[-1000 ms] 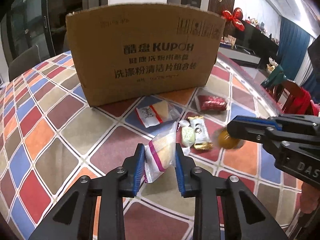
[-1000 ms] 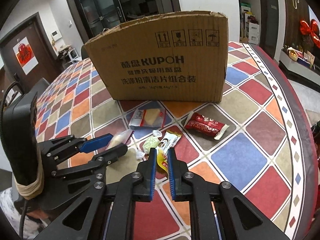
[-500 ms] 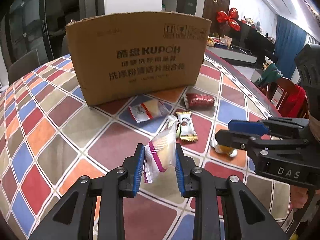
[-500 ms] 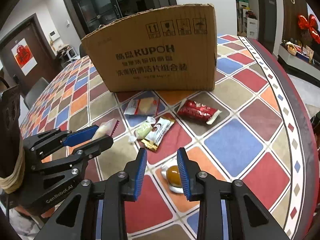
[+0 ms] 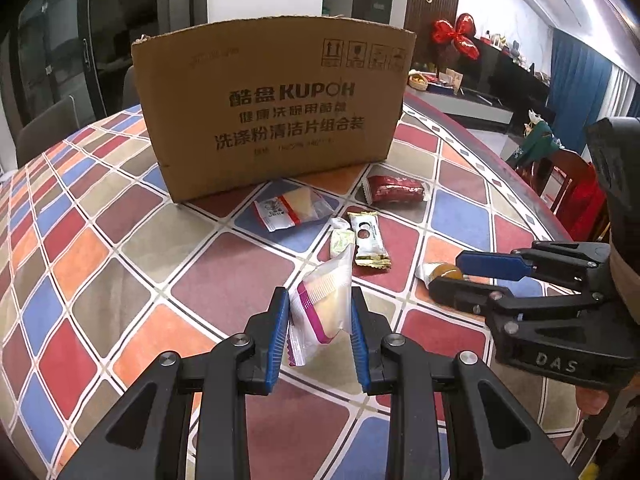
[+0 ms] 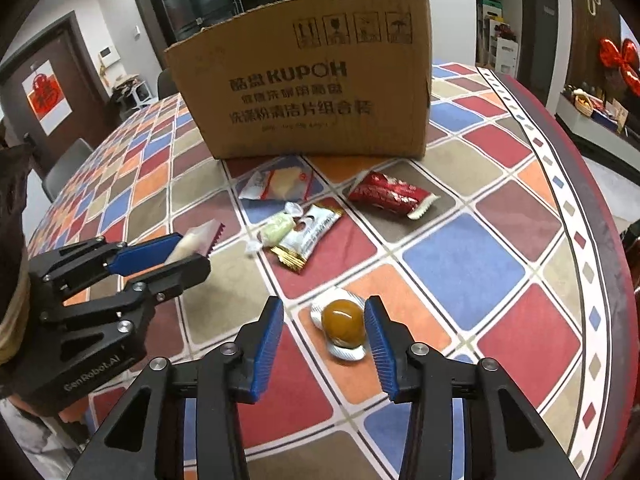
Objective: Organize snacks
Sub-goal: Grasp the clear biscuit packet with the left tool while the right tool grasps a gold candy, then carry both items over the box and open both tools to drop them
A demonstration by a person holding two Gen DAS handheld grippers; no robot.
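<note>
My left gripper (image 5: 320,320) is shut on a clear snack packet with a purple edge (image 5: 324,304), held above the table; it also shows in the right wrist view (image 6: 192,242). My right gripper (image 6: 324,332) is open, its fingers either side of a yellow-brown wrapped snack (image 6: 343,322) that lies on the table (image 6: 460,256). Near the cardboard box (image 5: 276,108) lie a white-red packet (image 5: 286,208), a red packet (image 5: 394,189), a gold-edged bar (image 5: 369,240) and a small green candy (image 5: 340,242).
The box stands upright at the back of the checkered round table, seen also in the right wrist view (image 6: 312,76). The table's rim (image 6: 600,280) curves along the right. A red chair (image 5: 572,184) stands beyond it. The two grippers are side by side.
My right gripper opened and let the yellow-brown snack down onto the table. Both grippers drew back from the box. My left gripper kept its packet.
</note>
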